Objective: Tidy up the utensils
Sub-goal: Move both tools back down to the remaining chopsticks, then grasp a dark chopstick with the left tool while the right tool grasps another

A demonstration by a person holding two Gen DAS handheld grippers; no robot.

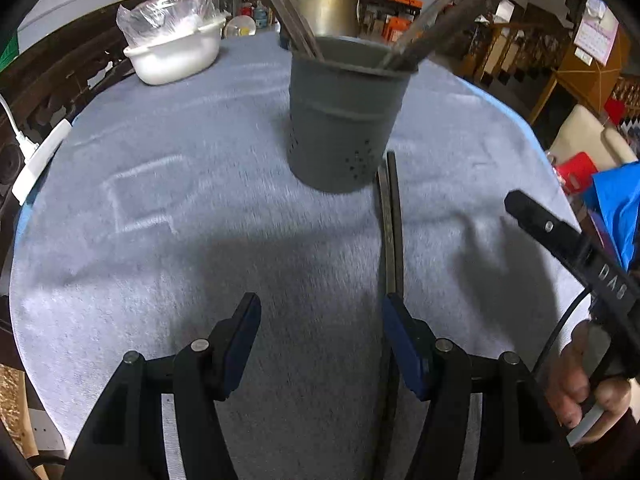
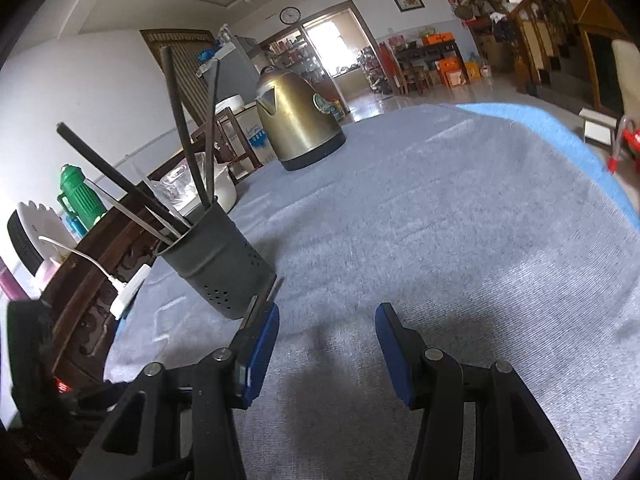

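A grey perforated utensil holder [image 1: 344, 120] [image 2: 216, 260] stands upright on the blue-grey tablecloth with several dark chopsticks [image 2: 188, 136] leaning in it. A loose pair of dark chopsticks [image 1: 391, 220] lies flat on the cloth, starting at the holder's base and running toward me. My left gripper [image 1: 320, 308] hovers open above the cloth; the loose pair passes under its right-hand finger [image 1: 400, 340], unpinched. My right gripper [image 2: 328, 316] is open and empty just right of the holder, and the pair's end [image 2: 272, 286] shows by its left finger. A hand [image 1: 580, 392] holds the right gripper [image 1: 560, 240].
A brass-coloured kettle [image 1: 324, 0] [image 2: 298, 120] stands behind the holder. A white bowl covered with plastic [image 1: 176, 48] sits at the far left of the table. A white power strip [image 1: 40, 160] [image 2: 128, 292] rests at the table's left edge, beside dark carved wooden furniture [image 2: 100, 264].
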